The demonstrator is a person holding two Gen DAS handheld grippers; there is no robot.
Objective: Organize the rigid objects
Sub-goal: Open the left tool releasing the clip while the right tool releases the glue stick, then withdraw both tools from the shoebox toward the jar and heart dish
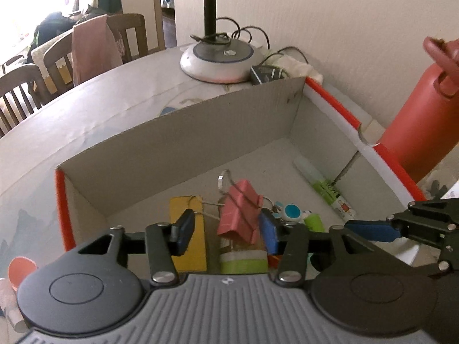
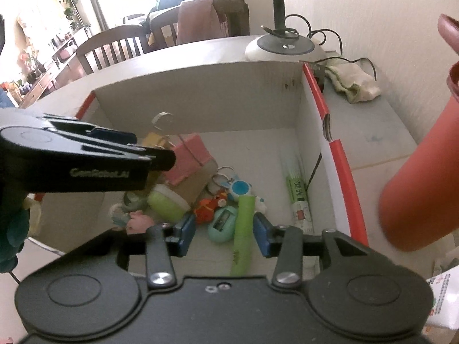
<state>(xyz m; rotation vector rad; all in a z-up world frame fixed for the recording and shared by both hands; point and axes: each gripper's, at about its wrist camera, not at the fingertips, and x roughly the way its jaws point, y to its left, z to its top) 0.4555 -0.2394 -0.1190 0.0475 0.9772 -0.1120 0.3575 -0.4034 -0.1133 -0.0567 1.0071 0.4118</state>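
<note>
A cardboard box (image 1: 183, 132) with red edges holds several small items: a pink binder clip (image 1: 239, 210), a yellow card (image 1: 189, 235), a green jar (image 1: 243, 261), a green glue stick (image 1: 330, 192) and a blue-and-white keyring toy (image 1: 289, 210). My left gripper (image 1: 226, 232) hovers open and empty above the box's near side. In the right wrist view my right gripper (image 2: 225, 235) is open and empty over the box (image 2: 200, 97), above a green tube (image 2: 243, 235) and a teal egg-shaped sharpener (image 2: 222, 225). The left gripper (image 2: 114, 143) shows at left there.
A tall red bottle (image 1: 421, 120) stands right of the box, also in the right wrist view (image 2: 424, 183). A lamp base (image 1: 221, 60) with cables and a folded cloth (image 2: 352, 83) lie behind the box. Chairs (image 1: 34, 80) stand beyond the table's far edge. A red cup (image 1: 20, 269) sits at left.
</note>
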